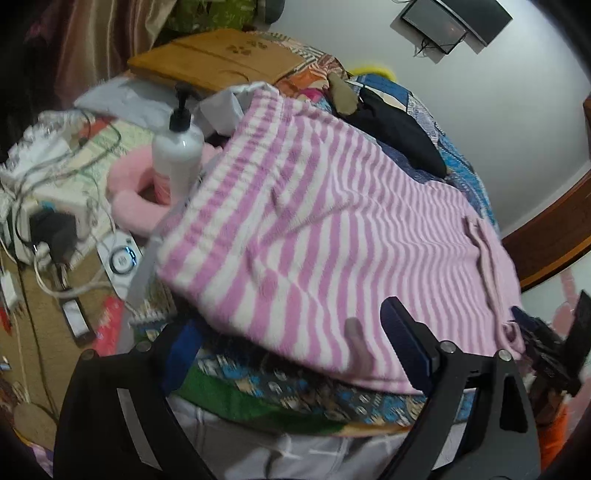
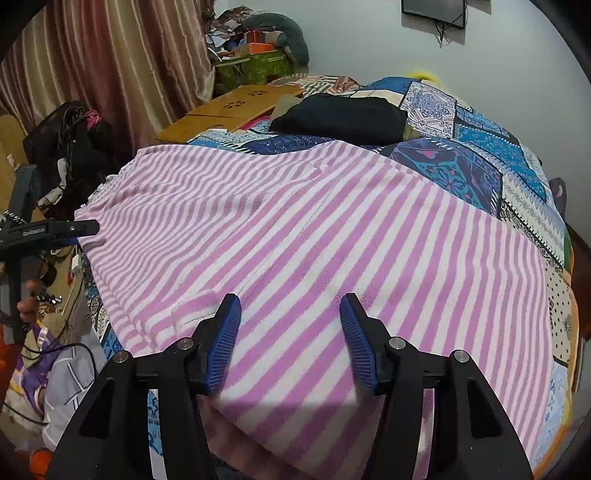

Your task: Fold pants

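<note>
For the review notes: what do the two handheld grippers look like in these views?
Both match: the right gripper has a black angular frame with silver round pins and blue ribbed finger pads. The left gripper shows the same black frame, silver pins and blue pads. No cables or sleeves are visible.

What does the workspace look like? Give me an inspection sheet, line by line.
Surface: bed under a patchwork quilt.
Job's things: pink-and-white striped pants spread flat over the quilt, not yet folded.
Clutter: white pump bottle, pink fluffy item, dark folded garment, wooden lap tray.
Grippers: left gripper open at the pants' near edge; right gripper open, fingers over the striped fabric, nothing pinched.
Cables: tangle of white and dark leads with chargers and a phone beside the bed.
Surroundings: curtain, wall-mounted screen.
</note>
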`<state>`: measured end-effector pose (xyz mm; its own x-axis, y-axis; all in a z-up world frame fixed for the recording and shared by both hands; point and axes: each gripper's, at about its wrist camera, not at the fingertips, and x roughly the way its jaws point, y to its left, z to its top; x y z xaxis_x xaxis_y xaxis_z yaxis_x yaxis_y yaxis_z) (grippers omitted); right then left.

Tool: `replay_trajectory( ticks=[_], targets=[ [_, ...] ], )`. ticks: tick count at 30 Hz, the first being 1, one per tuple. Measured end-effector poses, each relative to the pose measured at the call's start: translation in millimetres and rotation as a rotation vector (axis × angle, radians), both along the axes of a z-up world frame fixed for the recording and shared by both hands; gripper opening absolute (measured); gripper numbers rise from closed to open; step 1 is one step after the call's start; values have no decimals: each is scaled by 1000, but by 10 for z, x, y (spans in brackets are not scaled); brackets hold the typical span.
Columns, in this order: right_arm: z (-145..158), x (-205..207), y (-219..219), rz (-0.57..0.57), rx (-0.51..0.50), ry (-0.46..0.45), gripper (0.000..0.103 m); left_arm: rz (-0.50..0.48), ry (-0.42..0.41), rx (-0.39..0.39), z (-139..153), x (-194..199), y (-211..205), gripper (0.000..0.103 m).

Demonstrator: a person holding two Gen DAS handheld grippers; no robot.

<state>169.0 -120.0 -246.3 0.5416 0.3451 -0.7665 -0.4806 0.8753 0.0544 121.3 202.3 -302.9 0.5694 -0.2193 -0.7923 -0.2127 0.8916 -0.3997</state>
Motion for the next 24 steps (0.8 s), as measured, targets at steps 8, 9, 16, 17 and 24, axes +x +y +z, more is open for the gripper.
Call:
replay_trajectory(
  ticks=[8, 9, 16, 17, 24],
  targets=[
    [2, 22, -14, -8, 27, 6, 54, 29, 35, 155, 35, 240, -61, 26],
    [1, 13, -10, -10, 30, 7, 54, 21, 43, 158, 53, 266, -76, 21],
    [95, 24, -106, -25, 62, 24, 54, -6, -35, 276, 464, 310, -286, 11],
    [124, 17, -170, -41, 68, 19, 54, -13, -51, 279, 542, 318, -309, 11],
    [229, -79, -757, -160, 89, 3, 54, -136, -199, 319, 1326, 571, -793, 11]
  ],
)
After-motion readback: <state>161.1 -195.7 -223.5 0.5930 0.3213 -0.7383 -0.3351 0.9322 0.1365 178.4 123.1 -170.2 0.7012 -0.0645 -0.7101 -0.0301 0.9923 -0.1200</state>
